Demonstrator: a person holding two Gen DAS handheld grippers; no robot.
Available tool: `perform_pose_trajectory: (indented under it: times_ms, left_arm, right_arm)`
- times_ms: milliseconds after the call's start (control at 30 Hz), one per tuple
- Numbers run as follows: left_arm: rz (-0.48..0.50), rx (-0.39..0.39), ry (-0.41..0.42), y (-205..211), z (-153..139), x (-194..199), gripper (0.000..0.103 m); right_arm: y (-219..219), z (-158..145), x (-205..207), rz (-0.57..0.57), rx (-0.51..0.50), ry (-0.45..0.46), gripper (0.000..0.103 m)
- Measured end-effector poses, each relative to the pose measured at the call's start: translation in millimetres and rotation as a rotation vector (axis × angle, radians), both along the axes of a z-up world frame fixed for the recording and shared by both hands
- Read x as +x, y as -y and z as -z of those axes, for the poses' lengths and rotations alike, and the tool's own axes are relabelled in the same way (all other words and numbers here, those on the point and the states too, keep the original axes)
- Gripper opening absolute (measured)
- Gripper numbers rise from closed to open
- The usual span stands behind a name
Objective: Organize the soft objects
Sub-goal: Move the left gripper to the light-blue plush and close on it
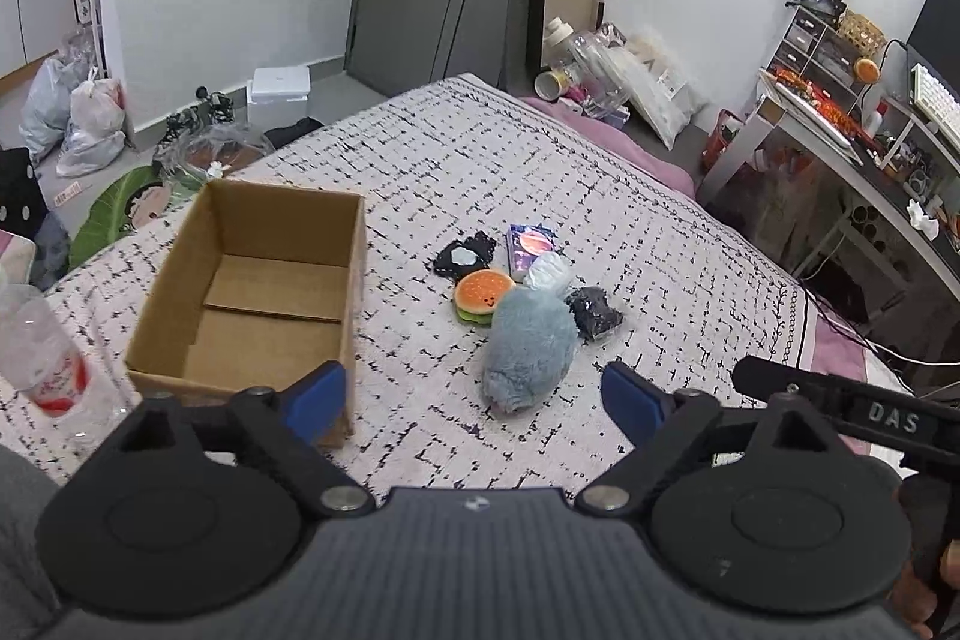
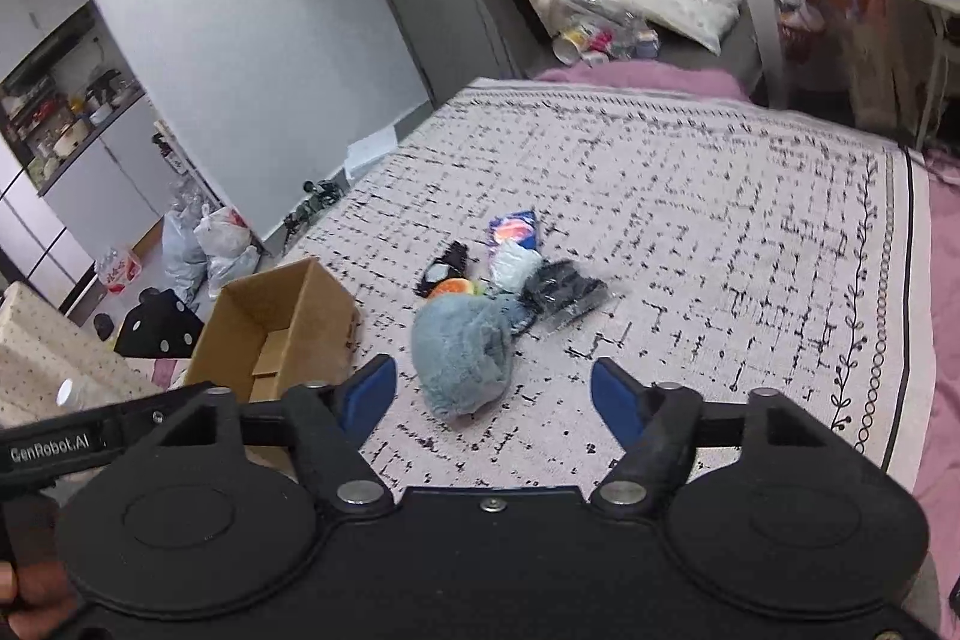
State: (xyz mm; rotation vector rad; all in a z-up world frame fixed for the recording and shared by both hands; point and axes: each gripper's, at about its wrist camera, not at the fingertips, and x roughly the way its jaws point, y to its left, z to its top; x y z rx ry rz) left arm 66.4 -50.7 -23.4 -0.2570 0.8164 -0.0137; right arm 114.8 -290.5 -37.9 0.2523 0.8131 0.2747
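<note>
While both grippers' fingers (image 1: 327, 394) (image 2: 618, 400) spread wide, the patterned bedspread (image 1: 600, 196) fills a cluttered room.

Even, soft indoor light, faint shadows on the bedspread (image 1: 540, 148), strong fisheye bending at edges, right wrist view slightly smeared, perhaps motion blur, left view sharper

From my right wrist view the blue plush (image 2: 465, 361) covers most of the burger toy (image 2: 457, 287). The cardboard box (image 2: 282, 316) floor is largely hidden by its near wall. The right view is motion-blurred; the purple packet (image 2: 515, 228) print is unreadable.
</note>
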Motion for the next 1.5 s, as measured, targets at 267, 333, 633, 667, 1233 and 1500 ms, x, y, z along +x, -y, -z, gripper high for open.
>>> perform_pose_trajectory:
  times_ms: [267, 333, 633, 667, 1233, 1500]
  left_arm:
    - [0.013, -0.009, -0.063, 21, 22, 34, 0.069]
    - [0.023, -0.005, -0.07, 27, 27, 41, 0.069]
    - [0.036, -0.004, -0.131, 44, 53, 74, 0.062]
    - [0.037, -0.003, -0.136, 47, 56, 78, 0.062]
    - [0.064, -0.005, -0.215, 77, 95, 126, 0.062]
    - [0.062, 0.002, -0.263, 82, 117, 137, 0.062]
  right_arm:
    - [12, 27, 34, 0.039, 0.072, -0.082, 0.053]
    - [12, 34, 41, 0.044, 0.091, -0.108, 0.049]
    - [21, 60, 67, 0.066, 0.204, -0.193, 0.047]
    - [23, 63, 69, 0.069, 0.212, -0.197, 0.047]
    - [34, 96, 100, 0.152, 0.298, -0.301, 0.047]
    - [38, 113, 116, 0.197, 0.339, -0.355, 0.047]
